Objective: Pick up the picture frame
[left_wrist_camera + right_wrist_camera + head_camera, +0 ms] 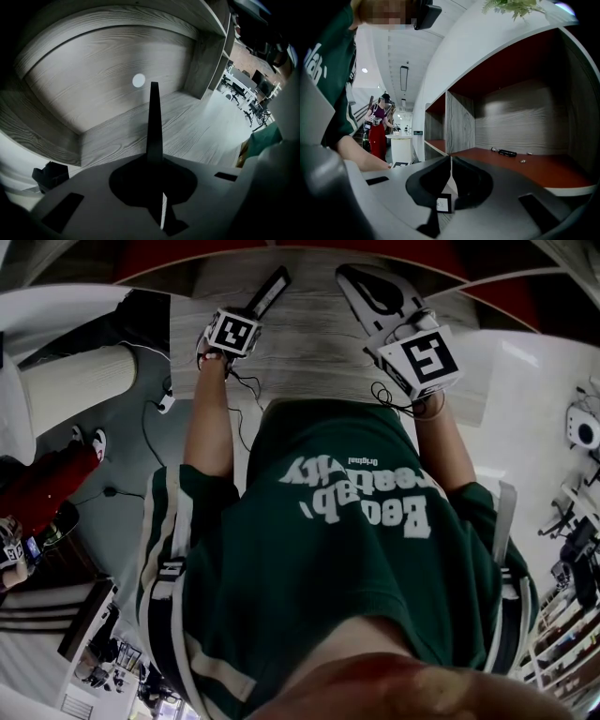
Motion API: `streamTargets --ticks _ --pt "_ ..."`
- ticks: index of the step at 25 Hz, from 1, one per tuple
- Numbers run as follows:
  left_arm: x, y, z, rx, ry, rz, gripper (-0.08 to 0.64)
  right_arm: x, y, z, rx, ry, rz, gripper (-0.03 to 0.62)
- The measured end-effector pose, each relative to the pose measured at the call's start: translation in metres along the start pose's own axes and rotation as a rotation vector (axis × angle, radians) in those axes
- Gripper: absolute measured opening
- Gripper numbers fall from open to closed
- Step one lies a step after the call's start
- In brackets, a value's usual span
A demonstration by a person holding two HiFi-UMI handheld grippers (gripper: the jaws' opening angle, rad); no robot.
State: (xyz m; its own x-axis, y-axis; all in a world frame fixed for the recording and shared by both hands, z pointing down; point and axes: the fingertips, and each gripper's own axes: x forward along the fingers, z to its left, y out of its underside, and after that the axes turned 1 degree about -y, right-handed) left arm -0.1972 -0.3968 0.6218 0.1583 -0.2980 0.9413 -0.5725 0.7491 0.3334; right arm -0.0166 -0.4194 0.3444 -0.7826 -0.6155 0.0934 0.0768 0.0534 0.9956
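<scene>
The picture frame [273,289] is a thin black bar that sticks up and to the right out of my left gripper [253,309] over the grey wooden shelf [309,348]. In the left gripper view the picture frame [153,117] is seen edge-on, and my left gripper [154,157] is shut on its lower end, inside a grey wood compartment. My right gripper [352,279] hovers apart, to the right of the frame. In the right gripper view my right gripper [450,161] has its jaws shut with nothing between them.
A round white spot [138,80] marks the compartment's back wall. A small black object [50,174] lies at the lower left. A red-brown shelf [534,171] carries a small black item [506,153]. A person in red trousers [377,133] stands by a white pedestal [401,149].
</scene>
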Motion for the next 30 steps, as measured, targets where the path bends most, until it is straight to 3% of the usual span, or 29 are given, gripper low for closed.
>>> streamTargets --ticks 15,30 --pt "0.009 0.006 -0.015 -0.008 0.004 0.01 0.029 -0.01 0.004 -0.005 -0.001 0.016 -0.014 0.037" --pt "0.015 0.002 -0.067 -0.016 0.041 -0.046 0.028 -0.041 0.014 0.002 0.001 0.022 0.025 0.037"
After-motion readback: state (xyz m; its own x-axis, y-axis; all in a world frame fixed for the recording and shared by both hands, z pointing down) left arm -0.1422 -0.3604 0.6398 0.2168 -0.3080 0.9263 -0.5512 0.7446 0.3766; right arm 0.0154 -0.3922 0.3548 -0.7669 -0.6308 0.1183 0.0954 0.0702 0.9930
